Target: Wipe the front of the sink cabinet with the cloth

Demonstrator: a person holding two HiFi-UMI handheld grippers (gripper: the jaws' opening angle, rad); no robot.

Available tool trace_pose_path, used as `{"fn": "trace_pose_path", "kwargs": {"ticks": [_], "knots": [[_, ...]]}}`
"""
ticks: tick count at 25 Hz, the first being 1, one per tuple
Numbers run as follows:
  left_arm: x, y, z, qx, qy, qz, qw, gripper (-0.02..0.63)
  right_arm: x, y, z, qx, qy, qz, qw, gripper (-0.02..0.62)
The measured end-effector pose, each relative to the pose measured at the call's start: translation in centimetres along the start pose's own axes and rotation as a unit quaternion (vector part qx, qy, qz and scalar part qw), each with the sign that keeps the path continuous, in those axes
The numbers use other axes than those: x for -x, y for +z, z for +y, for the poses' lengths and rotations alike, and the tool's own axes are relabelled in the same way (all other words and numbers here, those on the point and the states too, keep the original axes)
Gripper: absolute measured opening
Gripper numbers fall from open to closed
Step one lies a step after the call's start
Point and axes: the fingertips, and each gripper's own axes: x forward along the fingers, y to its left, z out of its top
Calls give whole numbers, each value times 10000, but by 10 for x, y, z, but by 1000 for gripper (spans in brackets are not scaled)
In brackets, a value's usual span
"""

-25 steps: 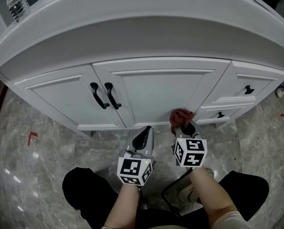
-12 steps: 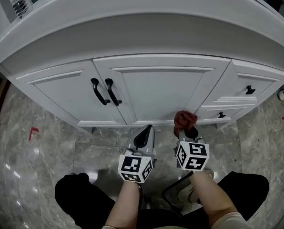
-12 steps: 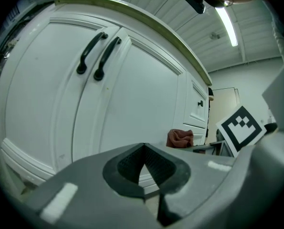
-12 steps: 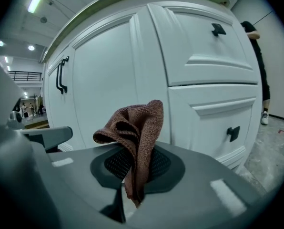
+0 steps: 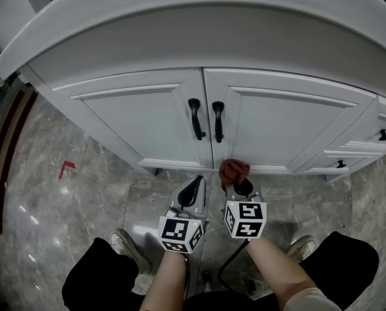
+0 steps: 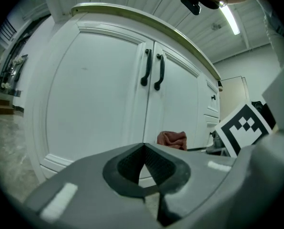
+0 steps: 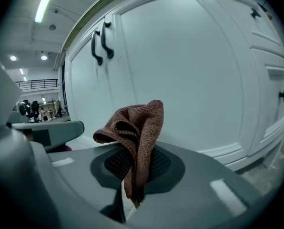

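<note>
Clamping the cloth in your right gripper, bunched above its jaws and near the sink cabinet low ahead, with your left gripper closed empty alongside, you likely have the doors above left to wipe.

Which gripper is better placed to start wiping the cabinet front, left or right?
Right. The right gripper is shut on the cloth, close to the cabinet door and its lower edge; the left gripper is shut and holds nothing.
</note>
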Motion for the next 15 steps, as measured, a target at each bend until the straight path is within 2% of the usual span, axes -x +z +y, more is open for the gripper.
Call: {"fn": "trace_pose_path", "kwargs": {"ticks": [6,15], "knots": [[21,-12,35,122,179,-28,9998,0,-32,-28,37,-4,201,305,9993,80],[11,-15,21,110,93,-38,9999,0,-37,-32,17,-33,167,448,9989,81]]}}
